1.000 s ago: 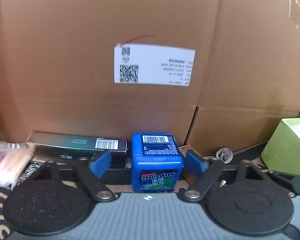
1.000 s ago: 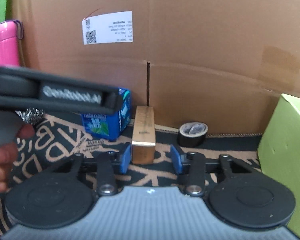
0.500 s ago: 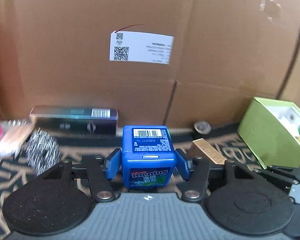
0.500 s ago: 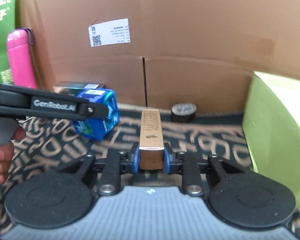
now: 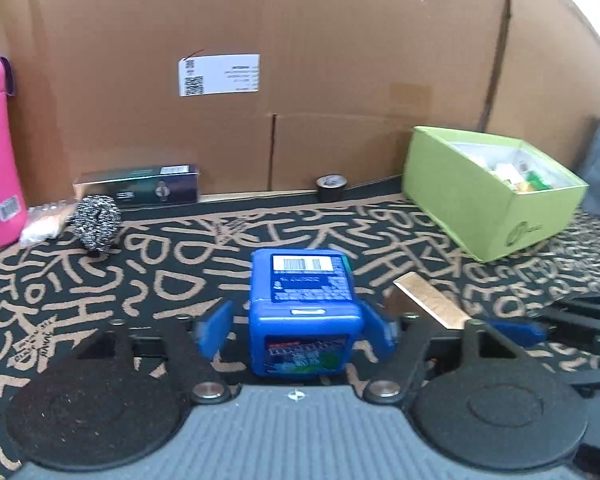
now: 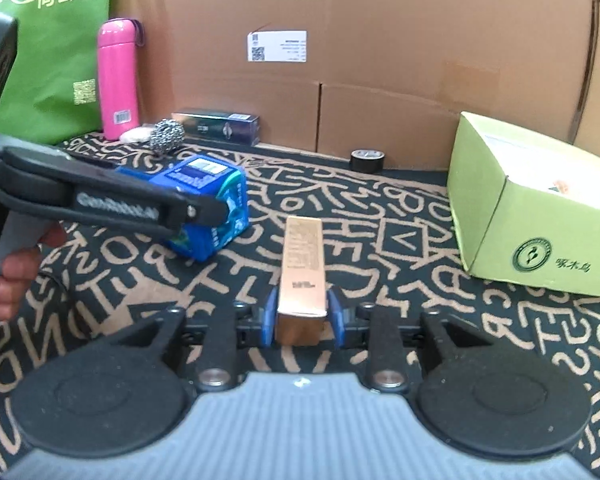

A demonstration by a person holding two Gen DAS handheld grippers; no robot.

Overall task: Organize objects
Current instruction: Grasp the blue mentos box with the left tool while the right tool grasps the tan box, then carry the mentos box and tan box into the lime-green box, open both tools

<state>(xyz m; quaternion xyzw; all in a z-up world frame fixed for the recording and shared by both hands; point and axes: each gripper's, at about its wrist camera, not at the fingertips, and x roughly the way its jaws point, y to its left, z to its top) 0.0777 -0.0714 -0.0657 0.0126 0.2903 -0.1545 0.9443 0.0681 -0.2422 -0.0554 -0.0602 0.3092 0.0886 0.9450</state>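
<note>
In the left wrist view, the left tongs [image 5: 298, 330] squeeze a blue candy box [image 5: 304, 312] at bottom middle. In the right wrist view, the right tongs [image 6: 302, 316] squeeze a gold box [image 6: 302, 276] at middle; the green box [image 6: 540, 204] sits right.

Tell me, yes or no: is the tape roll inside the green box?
No, the tape roll sits on the patterned mat against the cardboard wall, apart from the green box and to its left.
</note>
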